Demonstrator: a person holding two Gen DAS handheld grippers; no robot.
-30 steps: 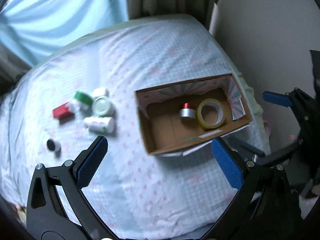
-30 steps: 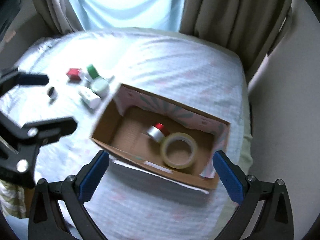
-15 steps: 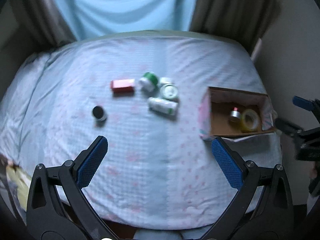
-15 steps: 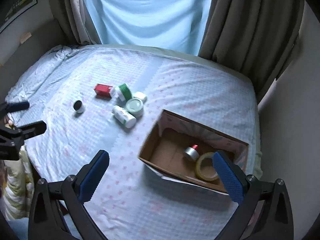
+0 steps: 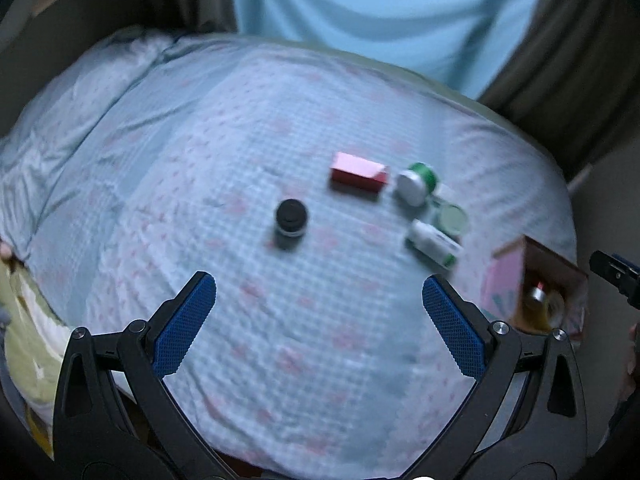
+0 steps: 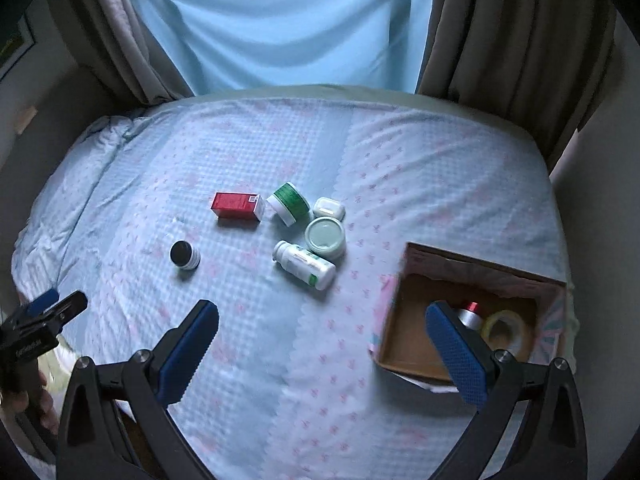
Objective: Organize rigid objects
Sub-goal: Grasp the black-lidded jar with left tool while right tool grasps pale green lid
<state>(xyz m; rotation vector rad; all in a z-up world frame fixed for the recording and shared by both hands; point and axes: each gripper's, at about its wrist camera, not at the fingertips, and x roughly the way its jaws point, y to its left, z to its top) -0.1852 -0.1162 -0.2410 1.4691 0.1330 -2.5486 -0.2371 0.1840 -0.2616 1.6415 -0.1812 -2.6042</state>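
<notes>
The small black-lidded jar (image 5: 291, 219) stands alone on the bed (image 5: 168, 152), straight ahead of the left tongs (image 5: 319, 322) and apart from the red box (image 5: 359, 176) and bottles beside it. The left tongs, spread and empty, are nearer it. The right tongs (image 6: 322, 350), also spread and empty, hang beside the cardboard box (image 6: 416, 332).

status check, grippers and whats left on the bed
Left gripper open, empty. Right gripper open, empty. Tape roll and silver can in cardboard box; red box, black-lidded jar, white bottle loose on bed. Nothing blocking.
</notes>
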